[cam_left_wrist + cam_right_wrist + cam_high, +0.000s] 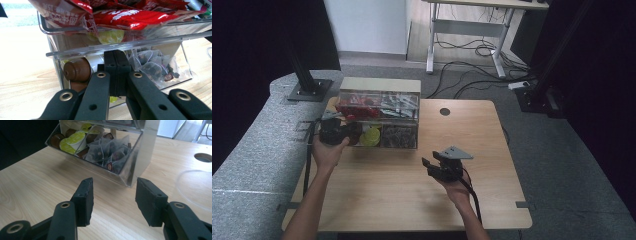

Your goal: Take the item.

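1. We see a clear acrylic organizer (379, 117) standing at the far left of the wooden table (412, 195), its upper tier stuffed with red snack packets (130, 15).
2. Its lower tier holds coffee capsules (73, 140) on one side and pyramid tea bags (110, 153) on the other.
3. Our left gripper (117, 72) sits at the organizer's front, jaws pressed flat together with nothing between them, just beside a brown capsule (76, 71).
4. Our right gripper (113, 197) hovers over bare table well in front of the organizer, jaws spread wide apart and empty.
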A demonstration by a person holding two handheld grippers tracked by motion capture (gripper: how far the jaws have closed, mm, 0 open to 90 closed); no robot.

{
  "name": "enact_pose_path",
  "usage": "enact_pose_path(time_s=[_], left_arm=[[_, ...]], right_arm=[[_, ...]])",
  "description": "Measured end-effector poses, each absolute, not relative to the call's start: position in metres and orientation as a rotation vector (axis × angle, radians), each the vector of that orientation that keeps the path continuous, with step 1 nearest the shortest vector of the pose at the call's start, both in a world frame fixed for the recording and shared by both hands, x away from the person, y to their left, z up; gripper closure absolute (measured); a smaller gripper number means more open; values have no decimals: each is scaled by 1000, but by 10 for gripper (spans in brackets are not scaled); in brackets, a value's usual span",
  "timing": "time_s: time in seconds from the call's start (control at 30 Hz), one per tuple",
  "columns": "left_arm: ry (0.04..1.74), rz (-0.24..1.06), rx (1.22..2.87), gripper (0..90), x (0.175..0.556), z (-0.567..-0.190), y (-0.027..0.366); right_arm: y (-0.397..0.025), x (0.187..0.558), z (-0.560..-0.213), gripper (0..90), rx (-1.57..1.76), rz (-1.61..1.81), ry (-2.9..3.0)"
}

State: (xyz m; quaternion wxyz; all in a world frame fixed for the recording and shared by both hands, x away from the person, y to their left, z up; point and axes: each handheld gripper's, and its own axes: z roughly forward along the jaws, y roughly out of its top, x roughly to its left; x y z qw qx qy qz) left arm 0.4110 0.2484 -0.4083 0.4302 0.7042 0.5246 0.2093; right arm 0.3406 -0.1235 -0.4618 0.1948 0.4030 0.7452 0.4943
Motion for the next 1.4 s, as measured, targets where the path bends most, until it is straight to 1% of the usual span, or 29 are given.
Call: enact_pose_path(time_s=[0.23, 0.63, 1.4], left_arm=[[1311, 521, 1759, 900, 412, -409, 248], [1311, 522, 1761, 900, 413, -409, 248], [1312, 510, 1766, 900, 414, -410, 246]], right_arm=[[-111, 352, -461, 527, 1122, 1405, 2091], [-96, 365, -456, 549, 1112, 1416, 2096], [-67, 393, -455, 554, 1078, 1401, 2140]])
